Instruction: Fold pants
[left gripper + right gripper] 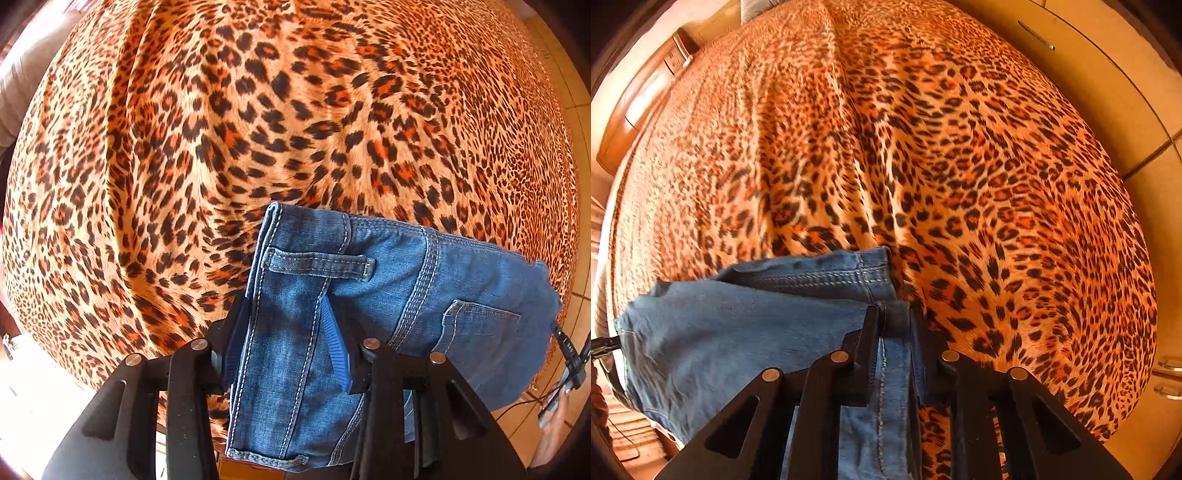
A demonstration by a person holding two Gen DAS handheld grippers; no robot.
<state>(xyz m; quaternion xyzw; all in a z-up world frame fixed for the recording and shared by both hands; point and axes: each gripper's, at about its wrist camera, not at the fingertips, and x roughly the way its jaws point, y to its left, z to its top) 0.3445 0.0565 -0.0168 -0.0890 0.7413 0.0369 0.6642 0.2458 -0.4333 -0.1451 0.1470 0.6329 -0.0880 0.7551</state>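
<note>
Blue denim pants (406,295) hang above a bed with a leopard-print cover (258,129). My left gripper (286,332) is shut on the waistband, by a belt loop, with its blue pads on each side of the cloth. A back pocket shows to the right. My right gripper (895,325) is shut on another edge of the same pants (738,332), which stretch off to the left. The rest of the pants hangs out of view below.
The leopard-print bed (923,166) fills both views. Wooden wardrobe doors (1108,92) with handles stand at the right. A wooden nightstand (646,92) is at the far left. Tiled floor (580,122) lies beside the bed.
</note>
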